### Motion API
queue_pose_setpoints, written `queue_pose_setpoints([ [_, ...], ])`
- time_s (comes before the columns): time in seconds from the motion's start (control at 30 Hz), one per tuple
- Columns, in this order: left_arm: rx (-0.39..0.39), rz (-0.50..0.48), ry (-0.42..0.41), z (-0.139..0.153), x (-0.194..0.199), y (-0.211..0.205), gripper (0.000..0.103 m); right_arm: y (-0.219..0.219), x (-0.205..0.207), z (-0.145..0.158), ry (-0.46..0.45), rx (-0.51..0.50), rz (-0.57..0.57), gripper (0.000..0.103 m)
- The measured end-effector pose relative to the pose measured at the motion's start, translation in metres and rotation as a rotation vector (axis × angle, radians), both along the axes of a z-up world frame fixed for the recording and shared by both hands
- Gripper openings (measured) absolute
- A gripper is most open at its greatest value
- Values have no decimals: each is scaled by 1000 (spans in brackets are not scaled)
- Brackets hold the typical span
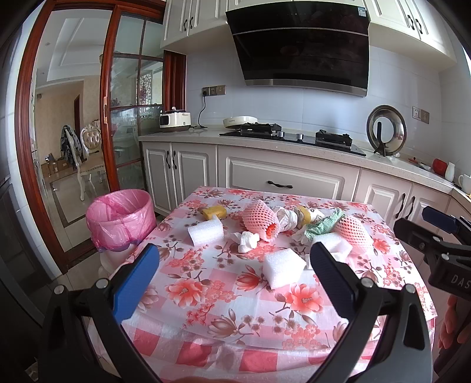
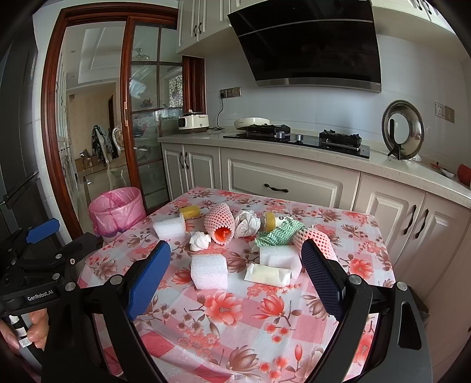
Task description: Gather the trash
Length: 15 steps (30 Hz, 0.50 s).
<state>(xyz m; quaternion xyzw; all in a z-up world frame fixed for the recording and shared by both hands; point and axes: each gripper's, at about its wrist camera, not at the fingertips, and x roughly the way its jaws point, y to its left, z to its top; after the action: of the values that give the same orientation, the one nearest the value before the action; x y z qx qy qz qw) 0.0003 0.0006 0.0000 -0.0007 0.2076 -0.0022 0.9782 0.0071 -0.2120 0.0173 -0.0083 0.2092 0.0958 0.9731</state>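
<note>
The bin (image 1: 120,219) shows its pink liner only — its base hides behind the table (image 1: 206,309) edge, its inside below the rim cannot be seen; the table's near edge is lost behind the gripper frames in both views; the right net sleeve (image 2: 315,238) is half covered by a blue finger (image 2: 322,280) of the right gripper; the flat wrapper (image 2: 269,274) shows in the right view only, hidden by a finger in the left; small red and white items (image 1: 447,169) at the counter's far right are cut off and too distorted to identify; the hood label (image 1: 361,12) is unreadable; a hand (image 2: 26,330) is cropped at the corner.
</note>
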Motion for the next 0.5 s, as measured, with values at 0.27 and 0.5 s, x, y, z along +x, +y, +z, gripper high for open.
queue_pose_setpoints([
  [0.27, 0, 0, 1, -2, 1, -3, 99, -1, -1, -1, 1, 3, -1, 85],
  [0.5, -3, -5, -9, -5, -3, -6, 99, -2, -1, -1, 1, 4, -2, 85],
])
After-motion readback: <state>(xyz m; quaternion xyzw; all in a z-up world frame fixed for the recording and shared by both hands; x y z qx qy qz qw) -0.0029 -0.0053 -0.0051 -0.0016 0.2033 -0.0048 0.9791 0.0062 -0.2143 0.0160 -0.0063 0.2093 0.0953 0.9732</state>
